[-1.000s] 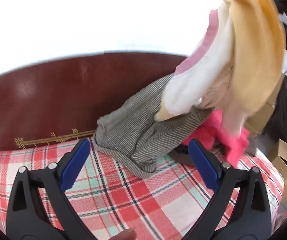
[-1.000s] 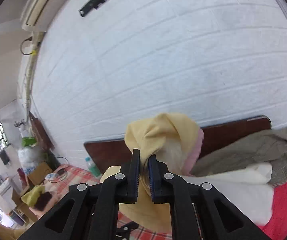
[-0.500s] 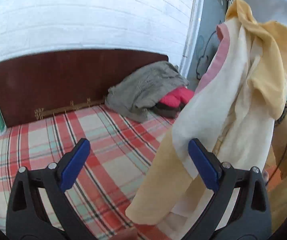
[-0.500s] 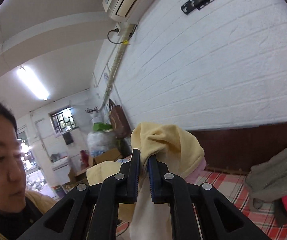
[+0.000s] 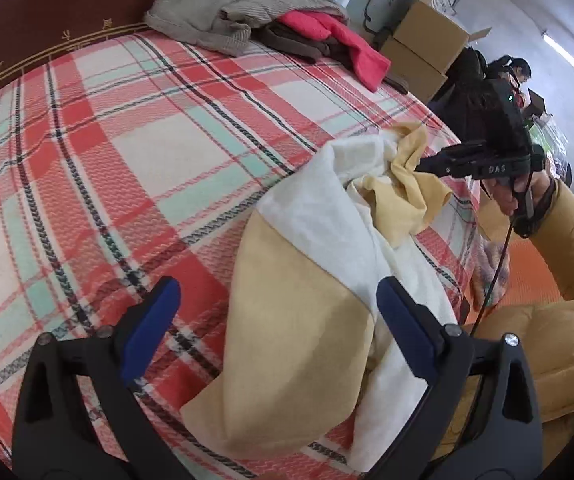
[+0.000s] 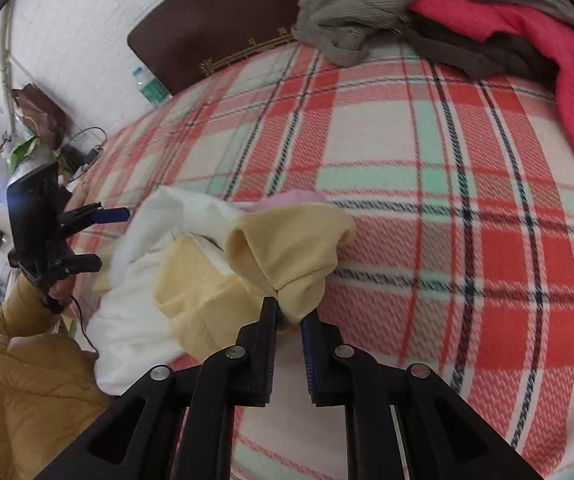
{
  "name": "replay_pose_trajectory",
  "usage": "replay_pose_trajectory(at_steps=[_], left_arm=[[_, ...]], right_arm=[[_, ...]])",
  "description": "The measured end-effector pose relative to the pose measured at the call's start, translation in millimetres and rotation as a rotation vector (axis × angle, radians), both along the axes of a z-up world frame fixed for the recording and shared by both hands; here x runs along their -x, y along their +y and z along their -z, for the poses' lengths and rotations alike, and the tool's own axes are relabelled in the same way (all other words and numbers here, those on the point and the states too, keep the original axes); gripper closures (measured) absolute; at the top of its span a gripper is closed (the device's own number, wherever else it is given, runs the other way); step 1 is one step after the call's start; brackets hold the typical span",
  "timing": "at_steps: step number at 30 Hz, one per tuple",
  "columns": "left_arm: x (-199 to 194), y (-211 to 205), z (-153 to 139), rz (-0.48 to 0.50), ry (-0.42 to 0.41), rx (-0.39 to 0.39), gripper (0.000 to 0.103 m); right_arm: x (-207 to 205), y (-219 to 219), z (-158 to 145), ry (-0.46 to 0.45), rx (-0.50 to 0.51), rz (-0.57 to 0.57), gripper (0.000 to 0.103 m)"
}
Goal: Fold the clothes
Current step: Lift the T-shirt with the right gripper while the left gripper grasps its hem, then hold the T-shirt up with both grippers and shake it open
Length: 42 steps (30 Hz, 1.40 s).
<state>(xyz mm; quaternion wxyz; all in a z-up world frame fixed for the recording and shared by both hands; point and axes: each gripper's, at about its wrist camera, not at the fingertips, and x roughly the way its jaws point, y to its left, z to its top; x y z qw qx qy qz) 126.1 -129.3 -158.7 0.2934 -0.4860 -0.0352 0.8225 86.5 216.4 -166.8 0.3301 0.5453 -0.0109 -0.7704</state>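
A soft yellow-and-white fleece garment with a pink trim lies crumpled on the bed's woven red, white and mint plaid blanket, near the blanket's edge by the person's padded mustard sleeve. The right tool is opening, a bunched yellow fold between its pads. The left tool stands released and wide, over the garment's flat yellow panel. A broad stretch of blanket lies bare up to the ribbed grey, brown and pink clothes pile at the dark headboard.
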Motion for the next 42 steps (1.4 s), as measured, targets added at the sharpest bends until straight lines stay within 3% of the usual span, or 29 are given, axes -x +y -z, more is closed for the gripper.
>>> replay_pose_trajectory(at_steps=[3,4,5,7,9,10,12,14,15,17,21,25,28,30,32,34,36,39,40,41,42], left_arm=[[12,6,15,0.037,-0.079,-0.026,0.004],[12,7,16,0.041,-0.081,-0.033,0.004],[11,8,17,0.045,-0.083,-0.04,0.004],[12,11,17,0.06,-0.093,-0.056,0.009],[10,16,16,0.074,-0.098,-0.033,0.037],[8,18,16,0.079,-0.104,-0.016,0.044],[4,20,14,0.069,-0.095,0.014,0.072],[-1,16,5,0.044,-0.066,0.005,0.088],[-4,13,0,0.028,-0.049,0.001,0.096],[-8,1,-21,-0.041,0.025,0.0,0.097],[-22,-51,-83,-0.195,0.185,-0.136,0.097],[-47,-99,-143,-0.289,0.354,-0.202,0.097],[-61,-115,-163,-0.329,0.46,-0.15,0.097],[-60,-115,-143,-0.324,0.412,-0.086,0.097],[-59,-115,-122,-0.317,0.36,-0.018,0.097],[-58,-102,-75,-0.285,0.244,0.114,0.097],[-64,-98,-34,-0.26,0.126,0.159,0.097],[-75,-103,-18,-0.266,0.083,0.129,0.093],[-78,-104,-13,-0.269,0.072,0.117,0.089],[-81,-109,-20,-0.28,0.09,0.091,0.074],[-83,-112,-27,-0.293,0.109,0.063,0.048]], right_arm=[[4,8,-26,0.03,0.076,0.048,0.046],[8,9,-31,0.044,0.107,0.066,0.027],[11,10,-35,0.056,0.134,0.084,0.018],[19,5,-34,0.054,0.152,0.104,0.018],[28,-5,-28,0.035,0.145,0.101,0.018],[30,-13,-23,0.028,0.141,0.094,0.018],[31,-29,-14,0.029,0.11,0.063,0.032],[28,-41,-12,0.048,0.085,0.029,0.087],[24,-45,-15,0.069,0.079,0.012,0.089],[19,-51,-32,0.124,0.104,-0.015,0.09],[4,-57,-91,0.28,0.193,-0.098,0.09],[-1,-64,-144,0.461,0.242,-0.161,0.09],[17,-74,-150,0.525,0.21,-0.156,0.087],[35,-88,-135,0.508,0.111,-0.145,0.083],[45,-99,-104,0.426,0.052,-0.176,0.083],[52,-108,-71,0.337,-0.006,-0.206,0.085],[52,-113,-40,0.265,-0.064,-0.237,0.085],[52,-120,-26,0.224,-0.09,-0.269,0.075],[53,-123,-28,0.238,-0.085,-0.269,0.068],[56,-125,-32,0.255,-0.067,-0.263,0.054],[62,-131,-36,0.275,-0.044,-0.254,0.045]])
